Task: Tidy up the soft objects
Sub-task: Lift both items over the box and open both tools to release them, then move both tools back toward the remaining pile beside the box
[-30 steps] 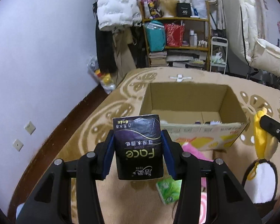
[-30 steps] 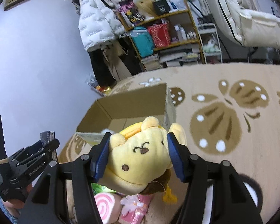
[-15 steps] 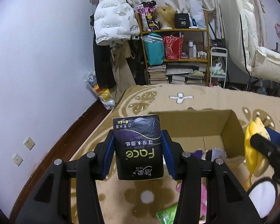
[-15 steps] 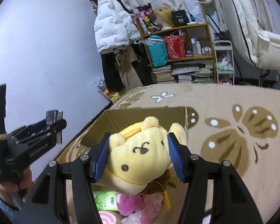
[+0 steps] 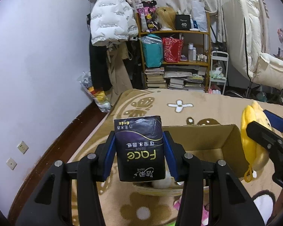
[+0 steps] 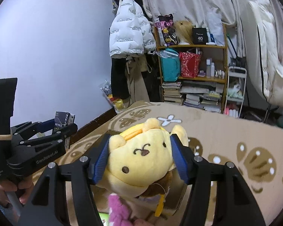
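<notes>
My left gripper (image 5: 139, 158) is shut on a dark purple tissue pack (image 5: 140, 148) and holds it above the near side of an open cardboard box (image 5: 207, 137) on the rug. My right gripper (image 6: 139, 160) is shut on a yellow plush toy (image 6: 141, 162), held over the box, which the toy mostly hides in that view. The plush also shows at the right of the left wrist view (image 5: 254, 139). The left gripper and its pack show at the left of the right wrist view (image 6: 62, 122). White and pink soft things (image 5: 164, 183) lie inside the box.
A beige patterned rug (image 5: 179, 105) covers the floor. A pink fluffy item (image 6: 118, 211) lies below the plush. A cluttered shelf (image 5: 177, 56) with a hanging white jacket (image 5: 109, 22) stands at the back. A white padded chair (image 5: 254, 52) is at the right. The wall runs along the left.
Both grippers have risen and moved forward over the box with their loads still held. The box now sits lower and nearer in both views.
</notes>
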`<action>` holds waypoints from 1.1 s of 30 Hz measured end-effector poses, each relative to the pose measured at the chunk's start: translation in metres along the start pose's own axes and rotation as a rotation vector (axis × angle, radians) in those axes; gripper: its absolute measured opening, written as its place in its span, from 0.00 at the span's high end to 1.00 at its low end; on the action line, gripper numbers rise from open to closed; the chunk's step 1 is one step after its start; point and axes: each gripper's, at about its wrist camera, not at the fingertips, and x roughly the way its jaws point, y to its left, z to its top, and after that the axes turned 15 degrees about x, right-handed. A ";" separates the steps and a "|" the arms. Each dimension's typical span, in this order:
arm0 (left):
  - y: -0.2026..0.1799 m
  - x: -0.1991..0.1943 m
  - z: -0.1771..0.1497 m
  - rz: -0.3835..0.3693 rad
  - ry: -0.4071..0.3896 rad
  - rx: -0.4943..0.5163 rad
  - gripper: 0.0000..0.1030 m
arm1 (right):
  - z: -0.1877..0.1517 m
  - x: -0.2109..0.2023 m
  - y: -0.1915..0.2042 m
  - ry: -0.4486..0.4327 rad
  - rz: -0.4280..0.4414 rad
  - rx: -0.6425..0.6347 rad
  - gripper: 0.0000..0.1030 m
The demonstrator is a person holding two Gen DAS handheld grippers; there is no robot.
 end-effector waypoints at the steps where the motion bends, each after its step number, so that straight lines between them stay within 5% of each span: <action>1: -0.001 0.003 0.000 -0.008 0.004 0.001 0.55 | 0.001 0.003 0.001 -0.003 -0.006 -0.010 0.35; 22: -0.026 0.056 -0.024 -0.189 0.121 -0.014 0.54 | -0.032 0.048 -0.032 0.124 -0.079 0.049 0.30; 28: -0.026 0.049 -0.020 -0.172 0.086 -0.010 0.37 | -0.032 0.046 -0.032 0.119 -0.078 0.053 0.25; 33: -0.018 0.033 -0.018 -0.133 0.060 -0.003 0.18 | -0.028 0.036 -0.034 0.110 -0.060 0.083 0.03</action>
